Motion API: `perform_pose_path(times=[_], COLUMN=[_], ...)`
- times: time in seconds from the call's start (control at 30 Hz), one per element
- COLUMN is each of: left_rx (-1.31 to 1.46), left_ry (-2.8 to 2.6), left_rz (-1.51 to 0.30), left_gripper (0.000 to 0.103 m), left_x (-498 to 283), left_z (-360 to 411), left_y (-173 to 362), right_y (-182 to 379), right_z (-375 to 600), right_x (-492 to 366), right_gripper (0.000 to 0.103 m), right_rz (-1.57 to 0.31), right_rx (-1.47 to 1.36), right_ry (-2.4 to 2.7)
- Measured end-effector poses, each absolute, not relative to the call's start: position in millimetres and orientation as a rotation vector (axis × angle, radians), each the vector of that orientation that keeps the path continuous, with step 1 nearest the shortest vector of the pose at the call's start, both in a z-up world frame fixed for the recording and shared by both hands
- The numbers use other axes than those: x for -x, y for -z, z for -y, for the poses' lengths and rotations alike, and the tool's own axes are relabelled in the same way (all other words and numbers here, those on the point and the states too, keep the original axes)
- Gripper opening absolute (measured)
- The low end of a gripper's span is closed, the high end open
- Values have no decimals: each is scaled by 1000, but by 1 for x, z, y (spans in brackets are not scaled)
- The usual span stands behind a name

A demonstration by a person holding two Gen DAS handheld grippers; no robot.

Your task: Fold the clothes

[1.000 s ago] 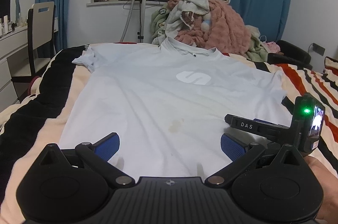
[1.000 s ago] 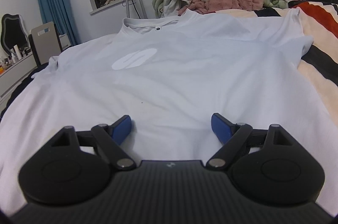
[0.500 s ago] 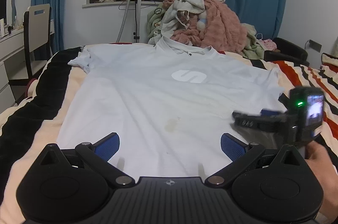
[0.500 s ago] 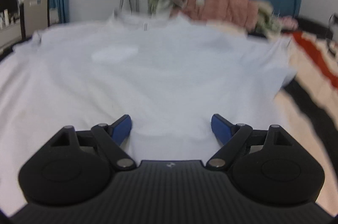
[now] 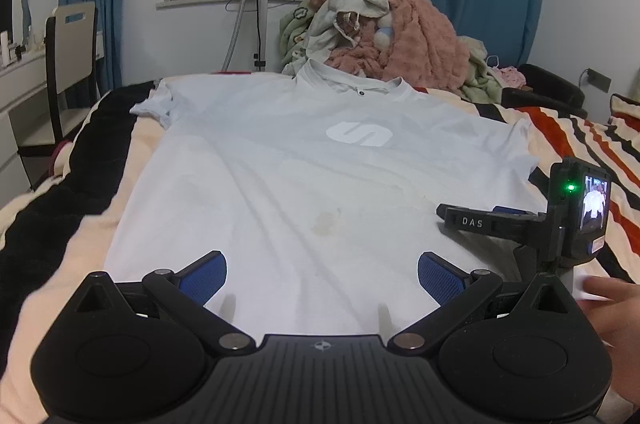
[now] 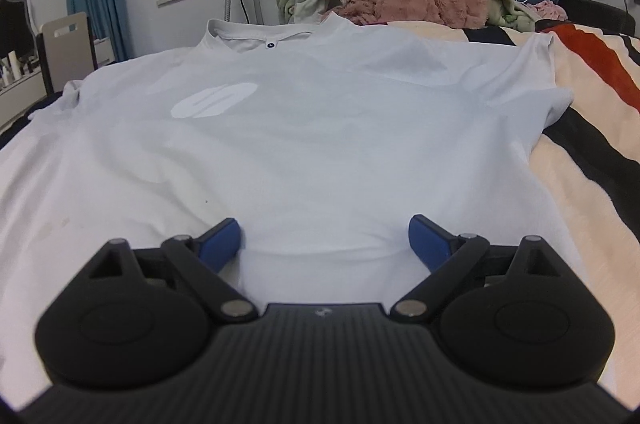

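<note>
One shirt (image 5: 304, 184) is spread flat, front up, along the middle of the bed (image 5: 580, 132), its long axis running from the hem at the near edge to the collar by the clothes pile (image 5: 392, 36) at the far end. The hem is met head-on by both grippers. The left gripper (image 5: 322, 274) is held wide open and empty above the hem's middle; the right gripper (image 6: 324, 238), likewise wide and empty, is nearer the hem's right corner and the right sleeve (image 6: 536, 84).
</note>
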State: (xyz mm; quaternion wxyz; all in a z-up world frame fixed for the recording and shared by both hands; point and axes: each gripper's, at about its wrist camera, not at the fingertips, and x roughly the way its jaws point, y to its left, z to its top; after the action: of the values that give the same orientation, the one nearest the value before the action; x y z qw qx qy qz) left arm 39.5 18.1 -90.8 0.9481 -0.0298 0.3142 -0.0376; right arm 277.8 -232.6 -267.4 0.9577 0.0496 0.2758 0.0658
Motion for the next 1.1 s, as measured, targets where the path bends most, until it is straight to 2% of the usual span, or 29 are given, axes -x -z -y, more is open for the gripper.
perform_pose_path(times=[0.4, 1.1], left_rx=[238, 197], left_ry=[148, 136], left_rz=[-707, -702], left_gripper=[103, 103], left_x=[-35, -29], left_z=[-32, -18], left_y=[86, 86], right_y=[267, 267], right_z=[234, 234], right_x=[-279, -279], right_gripper=[93, 93], right_rz=[-563, -564], right_rx=[-109, -112], right_ry=[-135, -134])
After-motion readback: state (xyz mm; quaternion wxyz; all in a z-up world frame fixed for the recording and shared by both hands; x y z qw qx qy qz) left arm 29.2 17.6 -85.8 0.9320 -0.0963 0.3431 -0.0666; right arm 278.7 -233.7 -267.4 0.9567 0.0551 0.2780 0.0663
